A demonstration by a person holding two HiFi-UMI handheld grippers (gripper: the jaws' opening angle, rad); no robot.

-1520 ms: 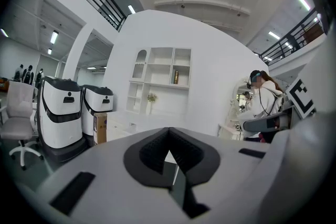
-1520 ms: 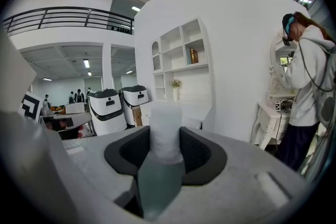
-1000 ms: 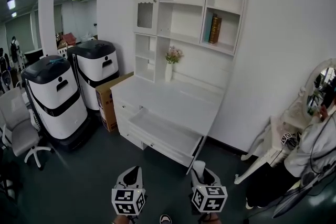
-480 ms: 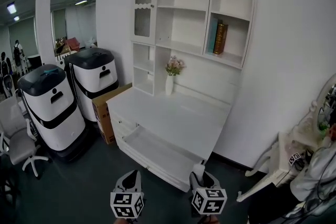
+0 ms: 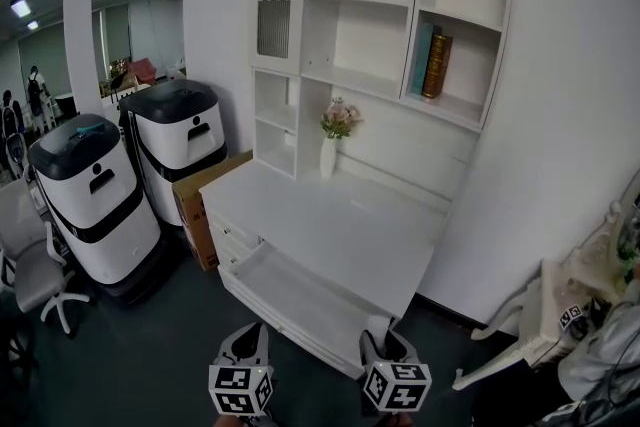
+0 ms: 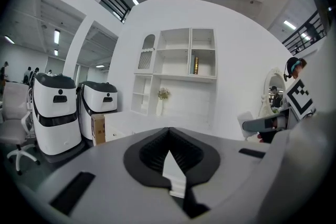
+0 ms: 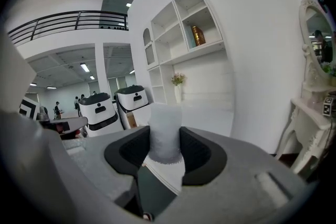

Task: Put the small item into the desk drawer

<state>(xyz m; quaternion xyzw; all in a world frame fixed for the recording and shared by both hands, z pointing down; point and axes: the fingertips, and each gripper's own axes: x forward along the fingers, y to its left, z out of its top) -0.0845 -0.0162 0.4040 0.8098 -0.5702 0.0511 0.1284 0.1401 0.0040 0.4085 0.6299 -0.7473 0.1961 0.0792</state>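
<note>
A white desk (image 5: 330, 225) stands against the wall, its wide drawer (image 5: 300, 297) pulled open toward me. Both grippers hover at the bottom of the head view, short of the drawer front. My right gripper (image 5: 385, 347) (image 7: 165, 145) is shut on a small white item (image 7: 165, 126) (image 5: 377, 323) that sticks up between its dark pads. My left gripper (image 5: 244, 347) (image 6: 169, 132) is shut, its pads meeting at the tips with nothing between them. The desk (image 6: 131, 120) shows far off past the left jaws.
A hutch on the desk holds books (image 5: 432, 65) and a flower vase (image 5: 333, 140). Two black-and-white machines (image 5: 90, 185) (image 5: 185, 130), a cardboard box (image 5: 195, 193) and an office chair (image 5: 40, 280) stand on the left. A white dressing table (image 5: 560, 300) and a person (image 5: 610, 360) are on the right.
The view has drawn closer to the desk and risen, so the open drawer sits nearer the grippers. Both grippers keep their pose and the right one still holds the item.
</note>
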